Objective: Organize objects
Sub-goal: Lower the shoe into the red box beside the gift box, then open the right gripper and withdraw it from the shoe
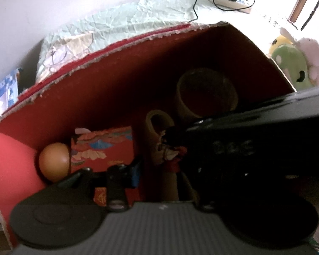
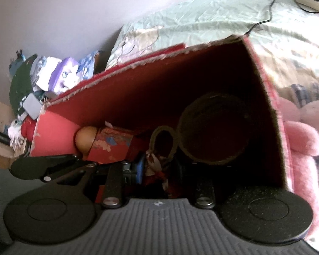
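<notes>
Both grippers are poked into the red cardboard box, which makes sense w/ a tidy-up job: stuff gets dropped inside it. Right gripper sits low in the box w/ a small red-and-white cloth item between its fingers; looks like it's clamped on it, but fingertips are dark & blurred so can't tell for sure. Left gripper points at the same cloth bundle, blue-padded finger visible, other side hidden behind the right gripper's black body; grip state can't be told either. Already in the box: a brown egg-like ball tucked in the corner against a red patterned packet, a small tan loop & a big round tan cup along the far wall, prob packed close to leave room. Plush toys wait outside on the bed, likely next
</notes>
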### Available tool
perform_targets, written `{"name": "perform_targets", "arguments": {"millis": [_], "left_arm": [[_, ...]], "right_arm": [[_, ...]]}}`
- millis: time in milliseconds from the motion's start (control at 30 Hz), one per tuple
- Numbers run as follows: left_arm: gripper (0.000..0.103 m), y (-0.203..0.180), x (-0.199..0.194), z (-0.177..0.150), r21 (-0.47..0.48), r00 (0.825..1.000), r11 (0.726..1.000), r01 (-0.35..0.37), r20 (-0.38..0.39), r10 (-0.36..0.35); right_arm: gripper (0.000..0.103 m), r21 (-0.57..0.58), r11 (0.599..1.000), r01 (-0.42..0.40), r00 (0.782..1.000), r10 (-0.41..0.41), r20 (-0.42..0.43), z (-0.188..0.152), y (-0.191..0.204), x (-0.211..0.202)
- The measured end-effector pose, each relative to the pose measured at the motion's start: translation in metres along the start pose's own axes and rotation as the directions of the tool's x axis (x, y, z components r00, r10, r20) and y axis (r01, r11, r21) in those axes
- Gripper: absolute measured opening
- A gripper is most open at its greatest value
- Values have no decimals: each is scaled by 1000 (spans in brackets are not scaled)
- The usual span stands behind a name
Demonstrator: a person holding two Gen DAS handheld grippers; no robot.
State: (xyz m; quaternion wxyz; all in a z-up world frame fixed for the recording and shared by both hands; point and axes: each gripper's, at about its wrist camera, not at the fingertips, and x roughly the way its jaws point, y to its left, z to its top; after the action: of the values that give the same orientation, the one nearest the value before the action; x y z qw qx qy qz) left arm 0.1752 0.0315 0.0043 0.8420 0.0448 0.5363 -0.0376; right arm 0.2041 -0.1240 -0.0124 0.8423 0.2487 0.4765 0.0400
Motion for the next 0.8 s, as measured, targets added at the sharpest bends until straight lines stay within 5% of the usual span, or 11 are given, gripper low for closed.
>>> {"name": "perform_targets", "arguments": {"millis": [367,800], "left_arm": [[60,-1,-17,-6,3,994,999,-50,99,49],[68,-8,-58,-24,-149,980,974,-170,83,184]], "right_arm": [[32,-10,999,37,993,-36,116,-13,2,-44],[40,-66,994,84,977,-69,200,-32,2,-70]]}}
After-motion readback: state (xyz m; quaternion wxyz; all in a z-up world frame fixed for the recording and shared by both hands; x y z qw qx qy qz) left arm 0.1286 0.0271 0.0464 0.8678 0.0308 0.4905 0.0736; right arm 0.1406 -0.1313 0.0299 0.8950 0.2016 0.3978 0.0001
